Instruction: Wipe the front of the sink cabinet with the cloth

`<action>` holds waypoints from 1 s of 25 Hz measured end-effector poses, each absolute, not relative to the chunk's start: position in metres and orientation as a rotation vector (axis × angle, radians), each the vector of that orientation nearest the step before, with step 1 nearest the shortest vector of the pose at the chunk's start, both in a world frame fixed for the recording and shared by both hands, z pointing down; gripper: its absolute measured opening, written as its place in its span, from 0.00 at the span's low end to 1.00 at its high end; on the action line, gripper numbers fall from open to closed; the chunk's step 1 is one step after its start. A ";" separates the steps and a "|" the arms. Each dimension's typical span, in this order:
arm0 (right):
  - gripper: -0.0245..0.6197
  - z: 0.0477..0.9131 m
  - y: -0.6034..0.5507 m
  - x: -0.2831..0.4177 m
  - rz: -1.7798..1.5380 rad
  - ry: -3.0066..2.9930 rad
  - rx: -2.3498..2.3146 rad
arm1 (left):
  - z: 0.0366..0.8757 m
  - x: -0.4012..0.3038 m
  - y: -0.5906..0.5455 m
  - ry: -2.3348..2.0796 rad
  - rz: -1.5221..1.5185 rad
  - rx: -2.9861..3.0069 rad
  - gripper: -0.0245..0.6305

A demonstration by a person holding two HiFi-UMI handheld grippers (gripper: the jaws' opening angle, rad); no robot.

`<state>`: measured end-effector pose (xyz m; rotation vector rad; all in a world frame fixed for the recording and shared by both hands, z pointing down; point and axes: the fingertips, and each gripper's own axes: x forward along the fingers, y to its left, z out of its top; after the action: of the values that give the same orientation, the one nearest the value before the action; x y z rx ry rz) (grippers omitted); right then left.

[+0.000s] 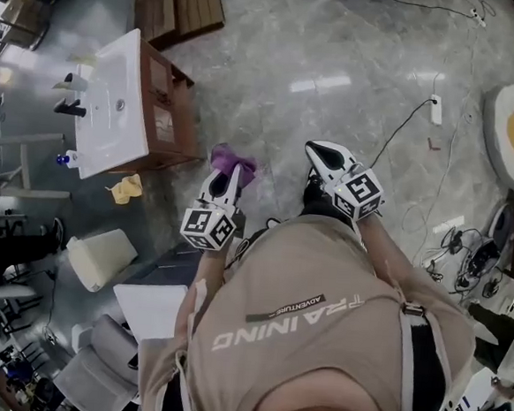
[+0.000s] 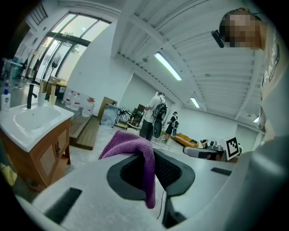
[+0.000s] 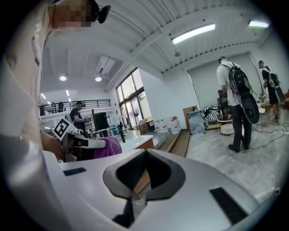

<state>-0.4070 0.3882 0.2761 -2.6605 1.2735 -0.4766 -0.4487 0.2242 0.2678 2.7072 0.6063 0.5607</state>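
Cabinet ahead-left of the grippers

The cloth sits between the jaws of the left gripper, draped over their tips. The right gripper is just to its right, jaws together on nothing. The cabinet stands ahead and left of the left gripper, apart from it, with the sink on top. A rag lies on the floor at the cabinet's foot, left of the left gripper. Wooden steps lie beyond the cabinet.

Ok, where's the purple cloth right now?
The purple cloth is clamped in the left gripper, near the head view's centre, just right of the wooden sink cabinet and apart from it.
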 end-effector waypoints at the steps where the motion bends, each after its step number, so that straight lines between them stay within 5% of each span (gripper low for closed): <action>1: 0.05 0.276 0.395 -0.391 -0.473 1.273 -2.658 | 0.267 -0.438 0.228 0.588 0.565 2.707 0.09; 12: 0.06 0.281 0.458 -0.301 -0.518 1.441 -2.563 | 0.263 -0.327 0.330 0.599 0.532 2.683 0.09; 25: 0.05 0.296 0.417 -0.233 -0.561 1.493 -2.569 | 0.300 -0.261 0.283 0.545 0.590 2.630 0.09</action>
<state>-0.2330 0.4169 0.2959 -2.5688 1.4926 -0.5612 -0.2614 0.2833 0.2997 2.6304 0.5448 0.5903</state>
